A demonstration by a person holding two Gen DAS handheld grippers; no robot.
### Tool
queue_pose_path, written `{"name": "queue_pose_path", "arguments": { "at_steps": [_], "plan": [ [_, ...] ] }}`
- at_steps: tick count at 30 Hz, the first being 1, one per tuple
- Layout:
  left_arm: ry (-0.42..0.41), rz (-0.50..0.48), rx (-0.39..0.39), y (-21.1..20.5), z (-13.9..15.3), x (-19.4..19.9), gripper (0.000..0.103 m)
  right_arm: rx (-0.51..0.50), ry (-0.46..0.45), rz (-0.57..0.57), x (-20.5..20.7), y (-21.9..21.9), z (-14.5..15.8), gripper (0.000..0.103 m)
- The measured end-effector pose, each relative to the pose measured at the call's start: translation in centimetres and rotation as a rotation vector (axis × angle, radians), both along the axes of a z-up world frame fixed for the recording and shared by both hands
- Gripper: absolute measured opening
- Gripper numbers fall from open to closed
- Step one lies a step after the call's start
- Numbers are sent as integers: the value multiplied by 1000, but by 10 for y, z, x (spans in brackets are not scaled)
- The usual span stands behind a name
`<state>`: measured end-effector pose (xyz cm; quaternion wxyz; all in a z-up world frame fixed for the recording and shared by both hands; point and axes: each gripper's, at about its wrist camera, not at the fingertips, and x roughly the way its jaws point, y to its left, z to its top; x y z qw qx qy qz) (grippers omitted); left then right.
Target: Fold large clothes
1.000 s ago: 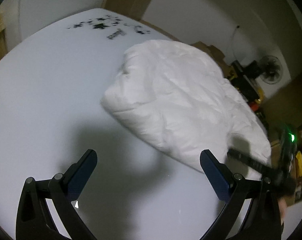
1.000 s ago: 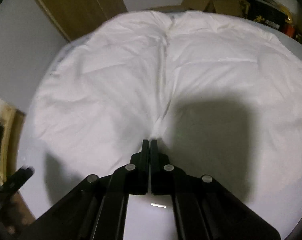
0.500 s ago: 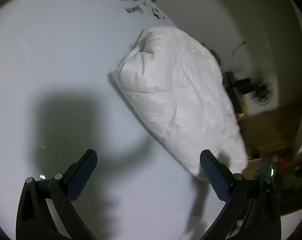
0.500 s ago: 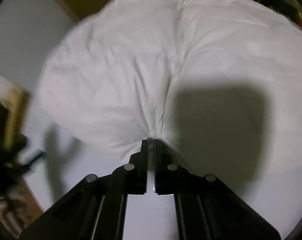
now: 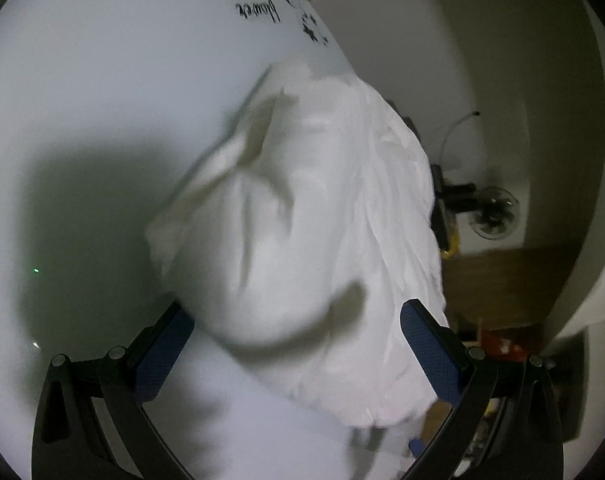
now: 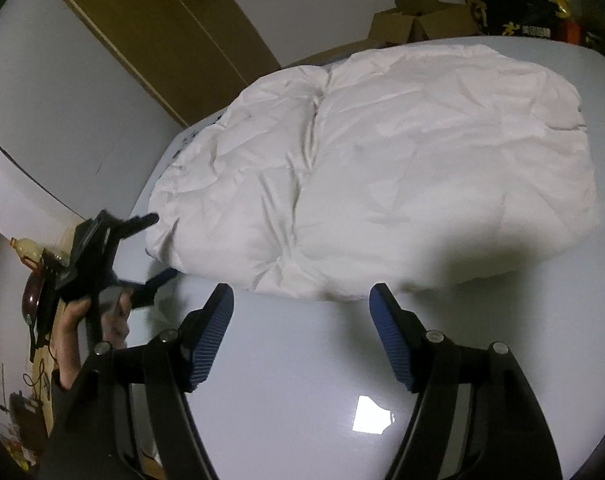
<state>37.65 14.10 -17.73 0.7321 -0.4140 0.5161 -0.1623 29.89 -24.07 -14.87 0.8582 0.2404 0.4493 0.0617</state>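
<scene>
A puffy white padded garment [image 6: 374,184] lies folded in a thick bundle on the white table [image 6: 482,360]. In the left wrist view it fills the middle [image 5: 310,240], with its near end between my open fingers. My left gripper [image 5: 298,344] is open around that end and is not closed on it. It also shows in the right wrist view [image 6: 146,248] at the garment's left corner. My right gripper [image 6: 302,312] is open and empty, just short of the garment's near edge.
Black printed marks [image 5: 262,8] are on the far part of the table. A brown cabinet [image 6: 174,36] and cardboard boxes [image 6: 418,20] stand beyond the table. A fan [image 5: 494,216] and clutter are off the table's right side.
My right gripper has opened and let go of the garment, then drawn back from it. My left gripper has moved in, so the garment's end now sits between its fingers.
</scene>
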Motion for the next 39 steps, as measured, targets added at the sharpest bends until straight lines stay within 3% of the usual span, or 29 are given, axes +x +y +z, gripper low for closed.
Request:
{"name": "queue_pose_path", "arguments": {
  "at_steps": [4,9,15,17,19,26,29,33,37,39],
  "plan": [
    [-6,-1,15,-4,0,17,103,6,-4,-27,-21,-7,10,72],
    [-27,-31,23,-11,3,29,102,15,5,-29,-16,-9,7,72],
    [-32,50,-68,3,-7,15,100,-3,9,-4,-7,-2,5,70],
    [-21,67,-66,5,-8,16,93,3,14,-4,-8,-1,4,70],
    [9,85,-25,8,-10,14,60,8,20,-1,-7,1,4,70],
    [22,88,24,13,-16,8,27,0,29,-10,-9,2,3,70],
    [-27,77,106,8,2,3,20,-17,38,-10,-10,3,5,69],
    [-107,63,221,-1,28,-6,18,-49,10,15,5,10,25,65],
    [-148,61,269,-5,42,-13,18,-65,-45,40,39,22,47,64],
    [-159,60,292,-10,48,-14,18,-64,-4,79,64,36,35,53]
  ]
}}
